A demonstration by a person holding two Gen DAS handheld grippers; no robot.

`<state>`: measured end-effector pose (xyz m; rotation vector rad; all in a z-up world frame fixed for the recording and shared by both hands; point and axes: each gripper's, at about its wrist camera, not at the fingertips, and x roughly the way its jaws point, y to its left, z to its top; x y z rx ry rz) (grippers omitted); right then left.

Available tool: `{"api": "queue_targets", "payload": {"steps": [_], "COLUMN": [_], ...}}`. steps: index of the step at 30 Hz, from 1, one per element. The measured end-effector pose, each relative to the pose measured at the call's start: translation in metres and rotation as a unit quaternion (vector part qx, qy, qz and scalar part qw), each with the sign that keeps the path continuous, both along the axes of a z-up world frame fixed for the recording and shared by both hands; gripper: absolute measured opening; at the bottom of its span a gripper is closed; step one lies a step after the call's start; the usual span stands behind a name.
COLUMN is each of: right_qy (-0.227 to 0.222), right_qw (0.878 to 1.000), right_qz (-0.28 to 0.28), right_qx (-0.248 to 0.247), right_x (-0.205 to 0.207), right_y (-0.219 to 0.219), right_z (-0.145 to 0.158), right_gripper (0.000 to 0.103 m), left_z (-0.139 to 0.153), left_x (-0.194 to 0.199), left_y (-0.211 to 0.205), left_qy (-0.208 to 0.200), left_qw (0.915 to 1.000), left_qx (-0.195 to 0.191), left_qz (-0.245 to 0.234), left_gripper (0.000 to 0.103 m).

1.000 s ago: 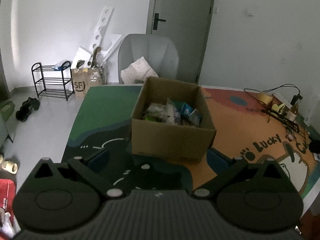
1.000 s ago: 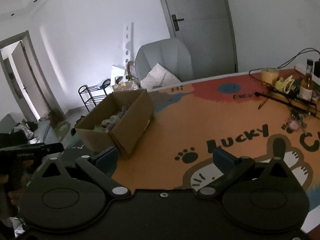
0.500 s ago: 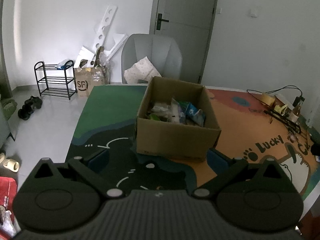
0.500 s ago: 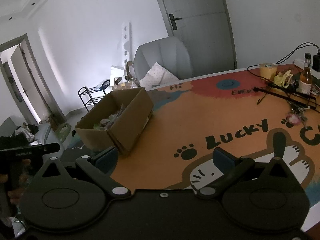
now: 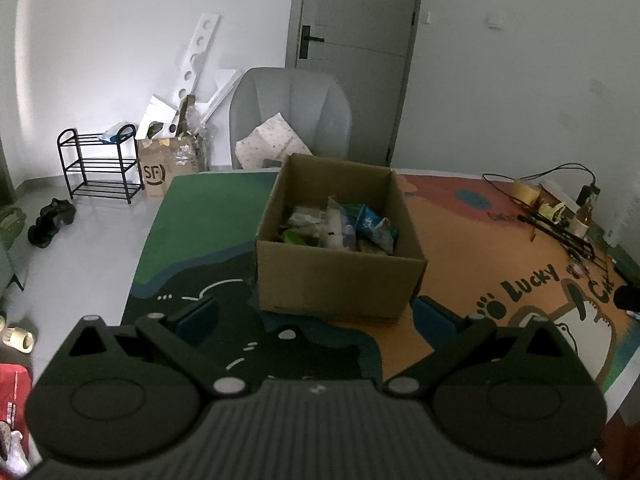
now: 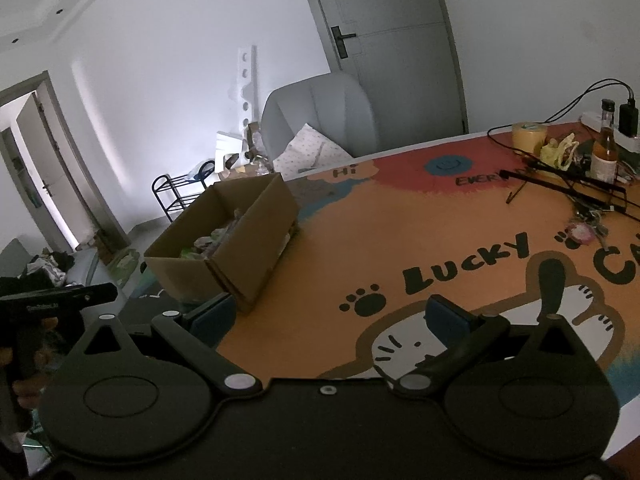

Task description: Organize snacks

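An open cardboard box stands on the printed table mat, holding several snack packets. My left gripper is open and empty, just in front of the box's near wall. In the right wrist view the box sits at the left with packets showing inside. My right gripper is open and empty, over the orange part of the mat, to the right of the box.
Cables, a tape roll, a bottle and small clutter lie at the table's far right. A grey chair with a cushion stands behind the table. A shoe rack and a paper bag stand on the floor at left.
Both grippers have drawn back and risen slightly, so the box looks a bit farther and more of the mat shows. Both stay open and empty.
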<state>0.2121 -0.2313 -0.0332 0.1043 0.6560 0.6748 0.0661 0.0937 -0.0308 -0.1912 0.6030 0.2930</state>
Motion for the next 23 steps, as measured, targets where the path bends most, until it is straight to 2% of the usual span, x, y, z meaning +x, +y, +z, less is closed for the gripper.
{"api": "queue_targets", "payload": {"steps": [23], "right_qy": [0.006], "right_qw": [1.0], "right_qz": [-0.002], "right_qx": [0.002], "right_x": [0.0013], "right_y": [-0.0035], "right_z": [-0.0045], "right_gripper": [0.103], "left_z": [-0.0062], "left_x": [0.002], "left_y": [0.0018], "left_qy": [0.009], "left_qw": [0.9999], "left_qx": [-0.012], "left_qz": [0.002], "left_gripper": [0.103]}}
